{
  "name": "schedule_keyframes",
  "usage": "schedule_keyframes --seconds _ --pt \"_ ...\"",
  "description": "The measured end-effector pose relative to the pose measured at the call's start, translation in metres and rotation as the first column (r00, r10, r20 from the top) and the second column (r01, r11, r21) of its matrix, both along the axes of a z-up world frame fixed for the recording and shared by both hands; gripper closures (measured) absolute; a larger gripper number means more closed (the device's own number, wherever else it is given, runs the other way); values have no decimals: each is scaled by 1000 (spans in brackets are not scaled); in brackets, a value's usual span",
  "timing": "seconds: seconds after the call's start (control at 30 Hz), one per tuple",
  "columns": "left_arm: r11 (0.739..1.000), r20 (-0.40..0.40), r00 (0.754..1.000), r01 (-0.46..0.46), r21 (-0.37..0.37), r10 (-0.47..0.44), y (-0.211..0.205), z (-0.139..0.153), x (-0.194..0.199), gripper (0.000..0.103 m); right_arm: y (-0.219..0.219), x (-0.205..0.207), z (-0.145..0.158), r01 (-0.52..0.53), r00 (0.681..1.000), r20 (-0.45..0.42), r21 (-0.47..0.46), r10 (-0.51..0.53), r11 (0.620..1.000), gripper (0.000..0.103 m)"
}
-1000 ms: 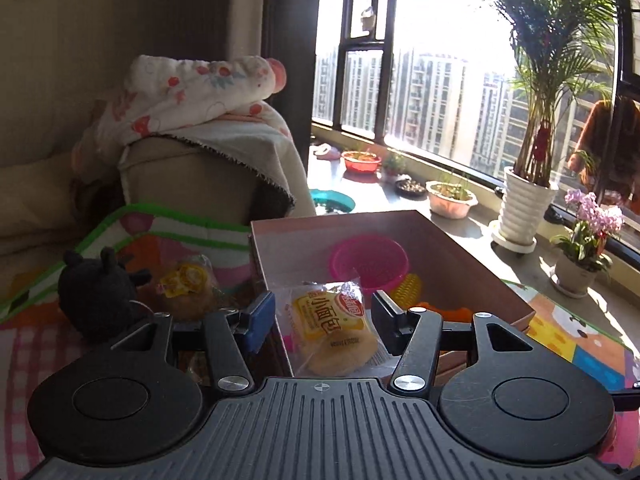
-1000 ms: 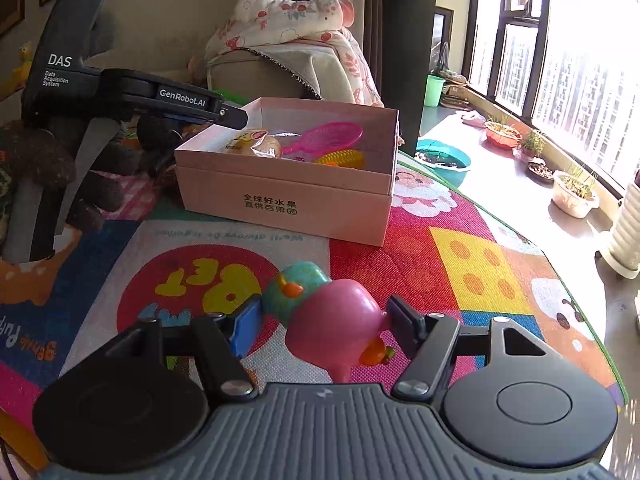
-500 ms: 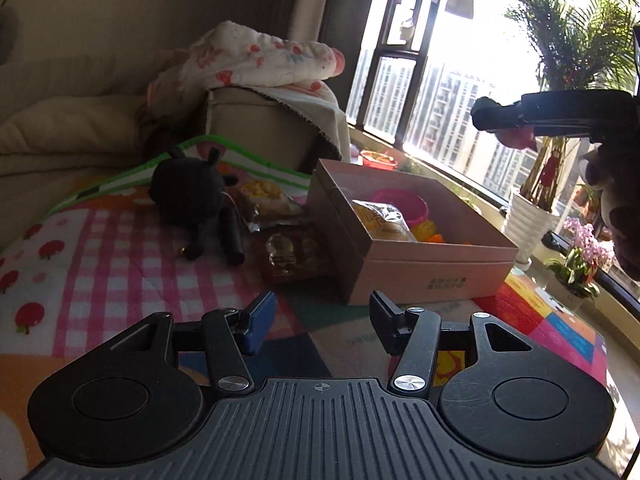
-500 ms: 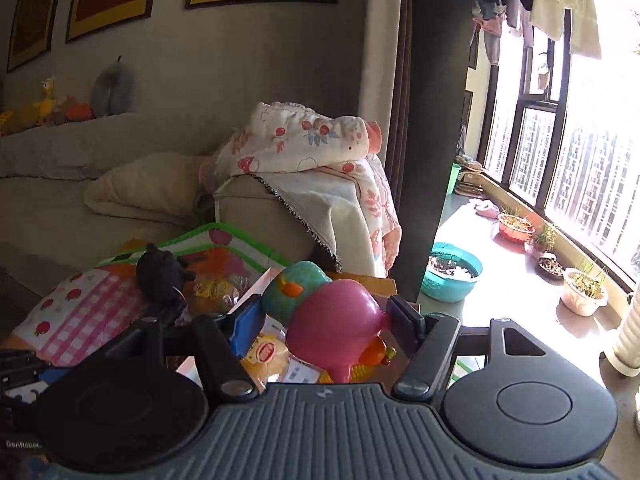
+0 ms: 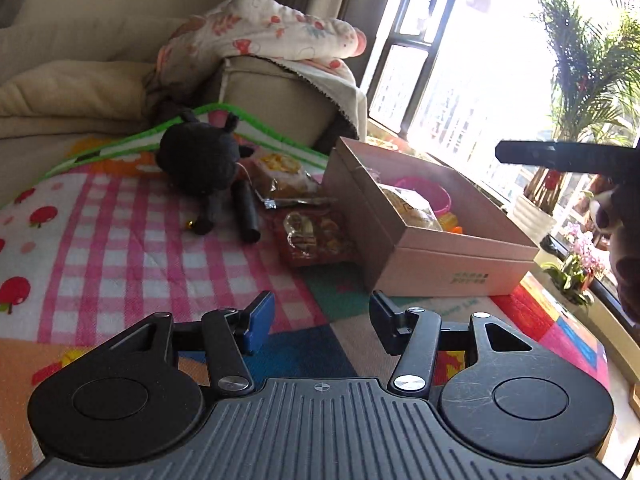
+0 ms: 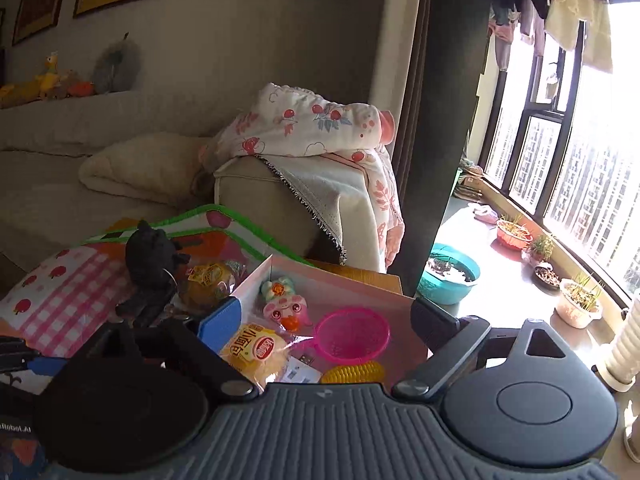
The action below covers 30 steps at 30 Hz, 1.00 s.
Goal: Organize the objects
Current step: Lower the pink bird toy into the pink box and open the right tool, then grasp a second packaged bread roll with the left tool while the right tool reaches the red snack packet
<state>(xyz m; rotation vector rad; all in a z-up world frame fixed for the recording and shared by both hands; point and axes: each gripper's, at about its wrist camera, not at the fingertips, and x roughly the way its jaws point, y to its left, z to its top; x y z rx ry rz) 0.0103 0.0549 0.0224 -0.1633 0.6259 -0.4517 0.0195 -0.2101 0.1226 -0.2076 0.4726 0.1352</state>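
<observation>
At the left of the right wrist view a black plush toy (image 6: 154,254) sits on the checked play mat (image 6: 68,284), and just beside it is a snack bag (image 6: 208,282). In the middle, the right gripper (image 6: 326,320) hangs over the pink box (image 6: 340,280) with its fingers wide apart, having just opened, and nothing is between them. Below it in the box lie the pink and green toy (image 6: 286,304), a bread pack (image 6: 256,352), a pink strainer (image 6: 352,340) and yellow toy corn (image 6: 354,372). In the left wrist view, the left gripper (image 5: 322,320) is half open and empty, low in the frame, over the mat.
</observation>
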Motion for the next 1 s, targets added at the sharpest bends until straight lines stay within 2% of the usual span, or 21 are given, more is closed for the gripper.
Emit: schedule_keyframes --seconds 0.17,0.3,0.37,0.47,0.53,0.6,0.67,0.8,0.87,1.0 --pt "998 -1 999 -50 -33 50 -7 7 36 46 -1 -50 -39 -35 999 -24 -33 34 999 5" --pt "985 -60 992 -114 -126 107 -7 14 78 46 2 -63 -75 -23 996 -83 7 24 1000 5" --pt "980 -88 986 -152 -125 142 -10 17 99 46 4 -64 -89 -7 994 -113 41 12 999 5" --pt "976 -82 975 -210 -54 205 -22 21 133 46 4 -63 -99 1 990 -138 93 12 996 5" --pt "978 -79 975 -209 -3 209 -31 22 152 46 3 -63 -102 -4 990 -139 112 20 994 5" --pt "980 -100 976 -185 79 192 -48 20 175 46 0 -64 -103 -7 990 -138 130 25 991 5" --pt "970 -116 972 -184 157 203 -62 14 190 46 -2 -64 -103 -1 990 -139 149 22 989 5" --pt "962 -93 975 -178 205 200 -80 9 206 43 -4 -65 -103 -1 991 -133 170 24 986 2" --pt "954 -82 976 -179 241 203 -88 8 212 45 -5 -64 -103 -1 991 -134 175 25 985 0" --pt "950 -89 970 -199 240 226 -89 7 215 44 -9 -60 -105 17 988 -154 204 15 979 0"
